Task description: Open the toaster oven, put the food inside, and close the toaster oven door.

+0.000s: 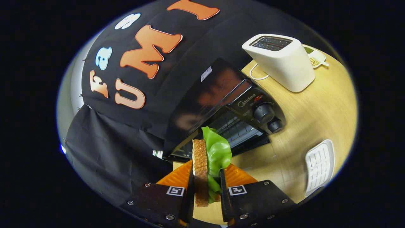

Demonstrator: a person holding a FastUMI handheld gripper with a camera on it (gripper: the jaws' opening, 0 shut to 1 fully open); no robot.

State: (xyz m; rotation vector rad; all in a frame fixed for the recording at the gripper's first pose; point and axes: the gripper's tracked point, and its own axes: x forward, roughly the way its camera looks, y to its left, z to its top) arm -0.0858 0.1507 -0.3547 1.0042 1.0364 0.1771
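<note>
Wooden tabletop (316, 107) carries the toaster oven (221, 110), whose door seems already down, though I can't see it clearly. My gripper (207, 186) is clamped on the sandwich (205, 164), held on edge just before the oven's mouth. I should keep squeezing, level it, and slide it straight onto the oven's rack.
</note>
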